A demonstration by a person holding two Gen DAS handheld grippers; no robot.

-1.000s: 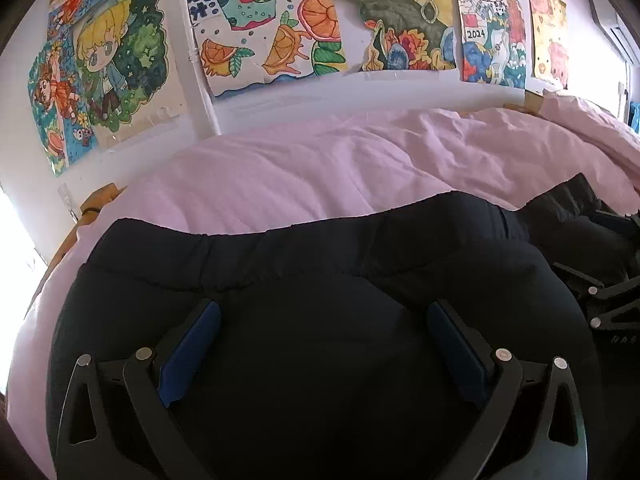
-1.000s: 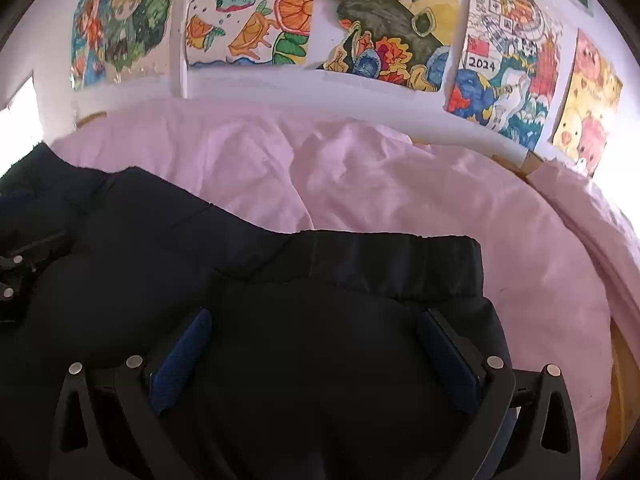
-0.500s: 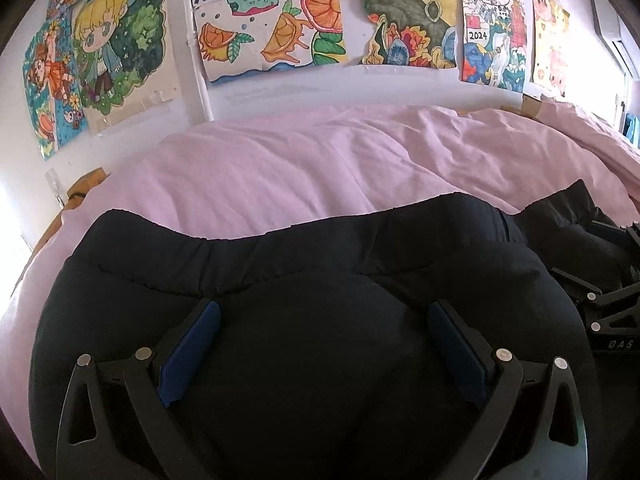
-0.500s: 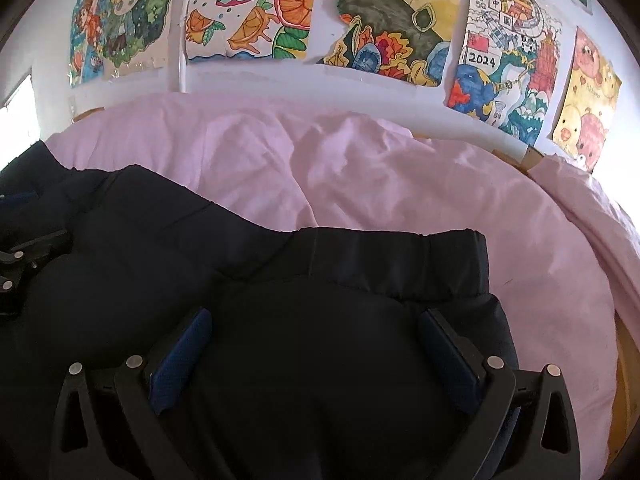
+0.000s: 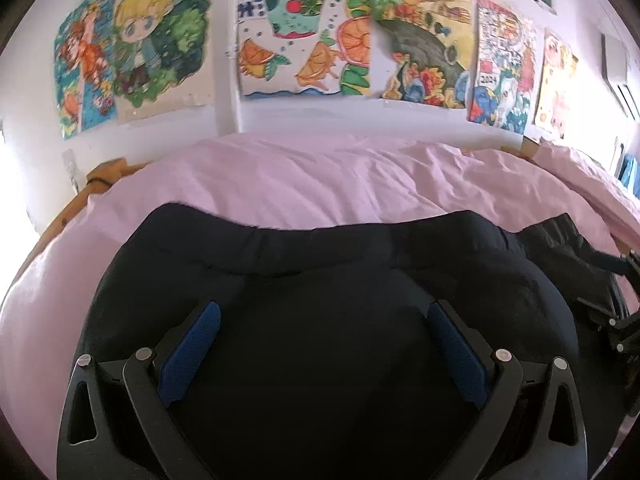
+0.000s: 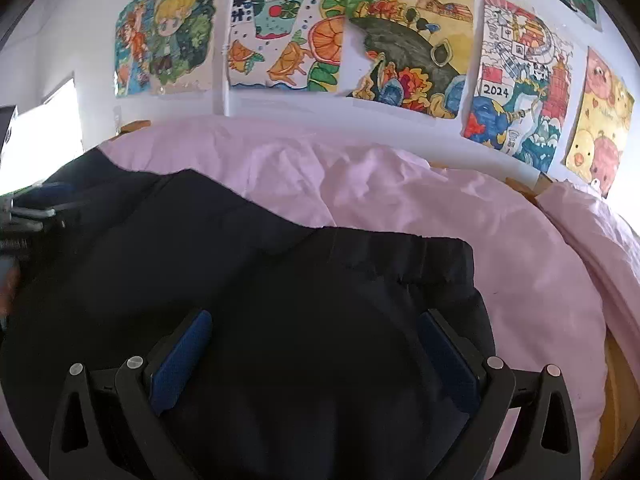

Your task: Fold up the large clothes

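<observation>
Black padded garment, spread on a pink bedsheet, is seen lying directly beneath and ahead of both hand-held grippers. The left gripper is held low over the fabric and aimed forward toward the wall, its jaws spread wide, with the blue pads set well apart and nothing clamped between them; dark cloth fills the gap below. The right gripper is posed in the same way, low and level, jaws likewise parted, blue pads resting above the garment with nothing pinched. Whether the pads actually touch the fabric cannot be told. An elasticated hem band is shown just ahead of the right gripper's fingertips, running crosswise to the fingers; the same gathered edge is seen ahead of the left gripper. The garment's long axis is thus laid from side to side across both views, its far edge turned toward the wall. In the left view, part of the right gripper is visible at the right margin, on the cloth. Beyond the garment, children's coloured drawings are seen fixed along the white wall, and a wooden bed frame is exposed to the left of the left gripper.
</observation>
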